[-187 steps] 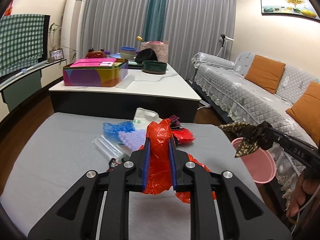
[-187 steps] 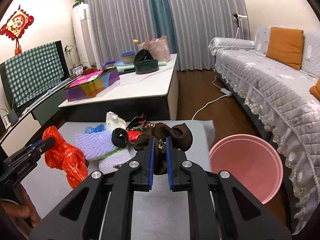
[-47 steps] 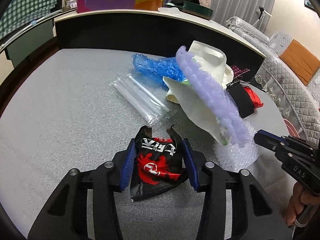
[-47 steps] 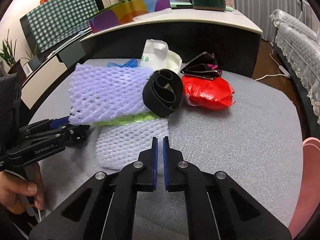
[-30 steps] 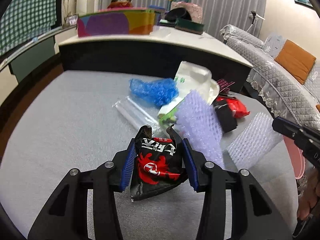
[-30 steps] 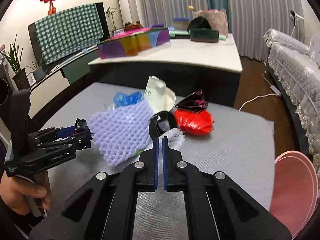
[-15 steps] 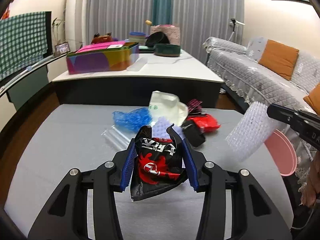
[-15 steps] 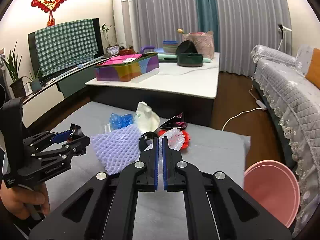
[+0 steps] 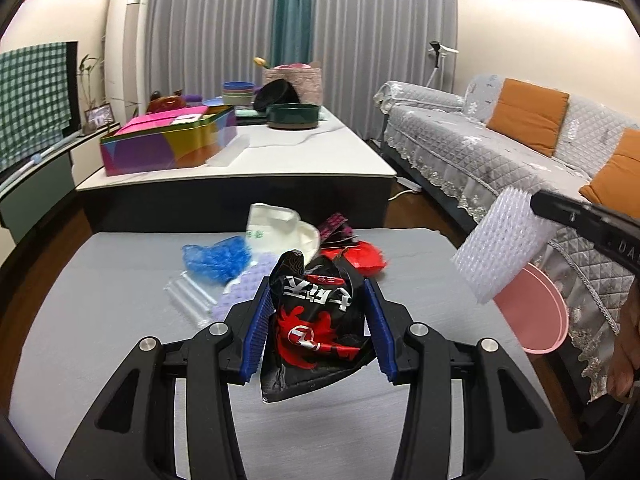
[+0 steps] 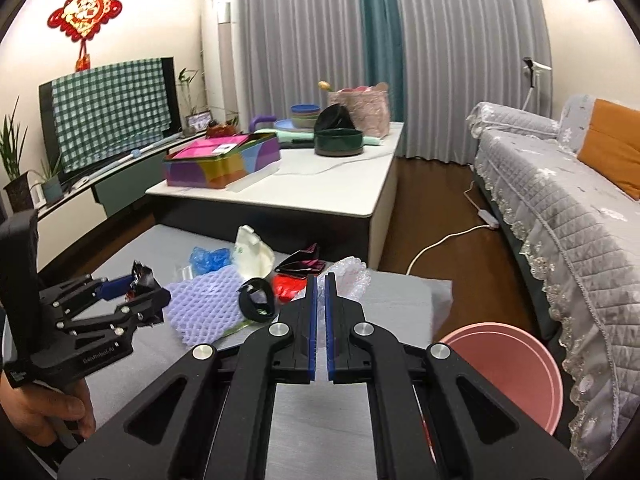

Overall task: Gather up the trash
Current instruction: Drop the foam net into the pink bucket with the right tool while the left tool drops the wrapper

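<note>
My left gripper [image 9: 318,316] is shut on a black and red snack wrapper [image 9: 316,328] and holds it above the grey table [image 9: 100,320]. My right gripper [image 10: 321,312] is shut on a white bubble-wrap sheet [image 10: 352,276], which hangs in the air at the right of the left wrist view [image 9: 500,248], above the pink bin [image 9: 532,312]. The bin also shows in the right wrist view [image 10: 504,364], beside the table's right edge. On the table lie purple foam net [image 10: 204,300], a blue bag [image 9: 216,258], a red bag [image 9: 360,258], a black band [image 10: 256,304] and a white bag [image 9: 280,228].
A clear plastic sleeve [image 9: 188,300] and a dark pink-patterned packet [image 9: 336,228] also lie on the table. Behind it stands a white-topped coffee table [image 9: 240,164] with a colourful box [image 9: 168,144] and bowls. A grey sofa [image 9: 500,160] runs along the right.
Both grippers have risen and drawn back from the pile. The right one has carried the bubble wrap further right, over the pink bin. The wrapper stays in the left gripper.
</note>
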`<state>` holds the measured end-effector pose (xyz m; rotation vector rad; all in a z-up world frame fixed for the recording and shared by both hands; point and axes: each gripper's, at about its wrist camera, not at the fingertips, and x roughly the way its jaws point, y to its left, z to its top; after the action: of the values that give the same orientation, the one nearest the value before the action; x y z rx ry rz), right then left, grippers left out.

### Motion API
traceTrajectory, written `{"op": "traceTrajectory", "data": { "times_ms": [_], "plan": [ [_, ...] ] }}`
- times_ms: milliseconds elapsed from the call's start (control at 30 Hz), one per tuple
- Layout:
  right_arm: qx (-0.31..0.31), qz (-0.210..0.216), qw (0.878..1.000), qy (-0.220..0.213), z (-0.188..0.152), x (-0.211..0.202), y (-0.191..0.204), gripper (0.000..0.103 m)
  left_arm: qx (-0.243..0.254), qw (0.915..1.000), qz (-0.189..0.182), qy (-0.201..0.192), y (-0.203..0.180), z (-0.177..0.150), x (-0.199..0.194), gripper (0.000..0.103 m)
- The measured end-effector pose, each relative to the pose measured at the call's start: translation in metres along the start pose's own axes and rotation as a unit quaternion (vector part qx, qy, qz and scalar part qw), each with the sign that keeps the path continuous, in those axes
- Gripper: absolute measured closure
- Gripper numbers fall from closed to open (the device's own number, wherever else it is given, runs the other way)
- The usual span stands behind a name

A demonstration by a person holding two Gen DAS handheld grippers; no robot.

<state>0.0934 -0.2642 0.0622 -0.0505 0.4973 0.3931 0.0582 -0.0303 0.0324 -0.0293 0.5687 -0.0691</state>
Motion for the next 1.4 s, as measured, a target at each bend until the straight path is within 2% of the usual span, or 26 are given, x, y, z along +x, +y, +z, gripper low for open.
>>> {"op": "traceTrajectory", "data": {
  "times_ms": [267, 467, 867, 1067, 1400],
  "plan": [
    [0.009, -0.04, 0.999, -0.02, 0.002, -0.029, -0.036, 0.099, 0.02, 0.9991, -0.037, 0.0, -0.043, 0.007, 0.005, 0.058],
    [0.009, -0.084, 0.996, -0.024, 0.001, -0.051, -0.071, 0.099, 0.032, 0.9966, -0.075, 0.01, -0.08, 0.013, 0.016, 0.058],
    [0.049, -0.164, 0.985, -0.008, -0.005, -0.077, -0.159, 0.099, 0.056, 0.9889, -0.137, 0.018, -0.154, 0.029, 0.046, 0.058],
    [0.082, -0.176, 0.981, -0.004, -0.009, -0.079, -0.191, 0.099, 0.082, 0.9819, -0.17, 0.019, -0.19, 0.032, 0.062, 0.058],
    [0.097, -0.177, 0.979, 0.014, -0.01, -0.055, -0.207, 0.099, 0.1, 0.9744, -0.197, 0.041, -0.225, 0.032, 0.098, 0.058]
  ]
}}
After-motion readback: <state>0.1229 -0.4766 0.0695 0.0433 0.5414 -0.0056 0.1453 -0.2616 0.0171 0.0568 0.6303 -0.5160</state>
